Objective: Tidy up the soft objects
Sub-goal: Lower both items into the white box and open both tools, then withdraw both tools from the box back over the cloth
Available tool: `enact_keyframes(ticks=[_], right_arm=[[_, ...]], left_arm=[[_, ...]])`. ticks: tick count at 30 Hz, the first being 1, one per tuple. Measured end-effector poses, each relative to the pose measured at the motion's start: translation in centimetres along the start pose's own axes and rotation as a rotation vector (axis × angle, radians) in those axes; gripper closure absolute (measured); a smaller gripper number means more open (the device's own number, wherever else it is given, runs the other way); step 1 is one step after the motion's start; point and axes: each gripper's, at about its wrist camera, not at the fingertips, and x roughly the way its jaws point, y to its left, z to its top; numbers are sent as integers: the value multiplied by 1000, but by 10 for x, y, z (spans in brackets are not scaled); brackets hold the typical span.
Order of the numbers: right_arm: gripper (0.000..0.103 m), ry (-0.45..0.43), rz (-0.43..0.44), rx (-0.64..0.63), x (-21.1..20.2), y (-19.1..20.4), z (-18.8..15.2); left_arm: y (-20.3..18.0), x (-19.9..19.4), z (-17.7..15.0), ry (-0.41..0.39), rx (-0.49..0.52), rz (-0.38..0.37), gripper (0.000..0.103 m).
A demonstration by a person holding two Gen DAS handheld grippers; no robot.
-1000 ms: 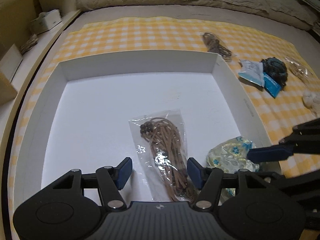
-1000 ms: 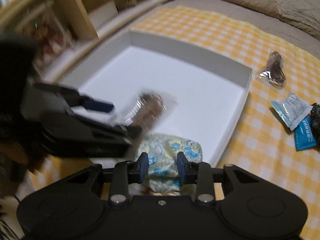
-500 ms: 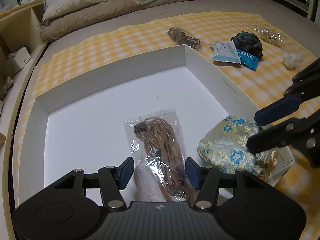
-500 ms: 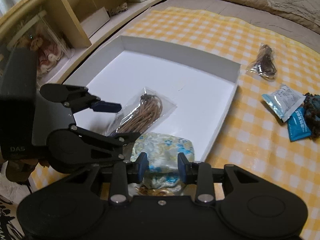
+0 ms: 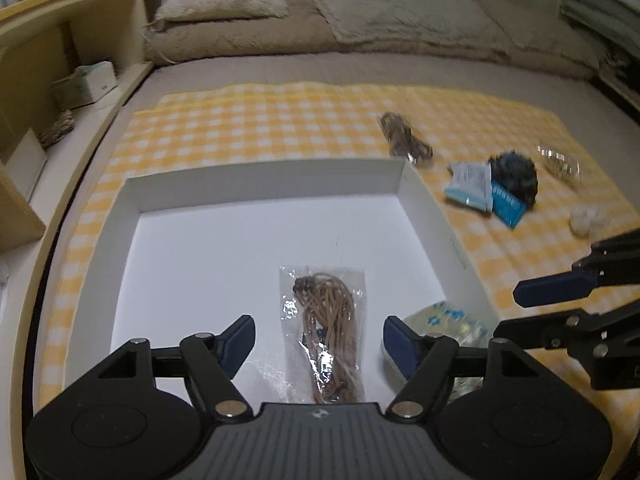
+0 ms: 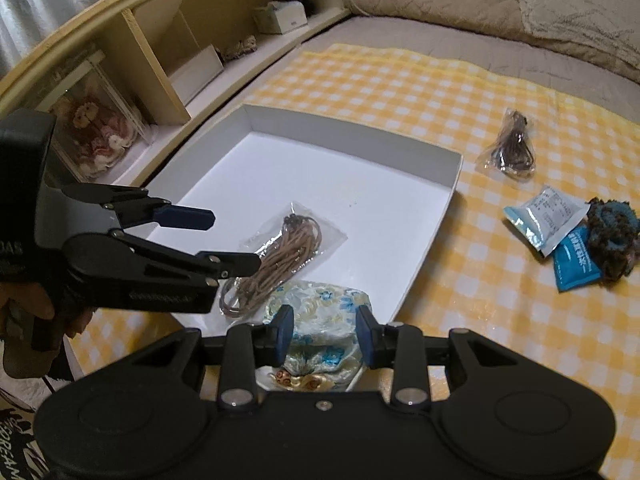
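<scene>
A white shallow box [image 5: 264,178] [image 6: 436,216] lies on a yellow checked cloth. In it are a clear bag of tan cord [image 5: 326,320] [image 6: 286,246] and a floral fabric pouch [image 6: 320,320] [image 5: 444,316] at the near right corner. My left gripper [image 5: 319,338] is open, above the cord bag and not touching it; it also shows in the right wrist view [image 6: 224,240]. My right gripper [image 6: 325,332] is open, its pads either side of the pouch with gaps; it shows in the left wrist view [image 5: 532,308].
On the cloth to the right lie a bagged dark cord [image 6: 512,150] [image 5: 404,138], a white-blue sachet [image 6: 546,218] [image 5: 468,184], a blue packet [image 6: 576,262], a dark crocheted piece [image 6: 614,234] [image 5: 516,176], a clear bag [image 5: 560,162] and a white lump [image 5: 586,220]. Wooden shelves [image 6: 160,60] run along the left.
Both grippers have drawn back and up from the box. The pouch lies released at the box's corner. The cord bag has not moved.
</scene>
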Motion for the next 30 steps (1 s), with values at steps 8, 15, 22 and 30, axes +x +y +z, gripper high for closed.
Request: enact_keyframes(ticks=[8,15,22,30], right_arm=[[45,-96,-13,-31,-32,-2,-2],[12,-183,-47,-60,-59,-7,-4],[0,-260,-106,-42,-79,-21,-7],[0,-337,-195,22,-104,-54,-8]], left_arm=[[-3,-34,3,-77,-65,22,7],[-8,-55,6,-146,-81,46,0],[-13,-70,12,-219,-93,55,0],[-31,-72,28,-289,-84,63,0]])
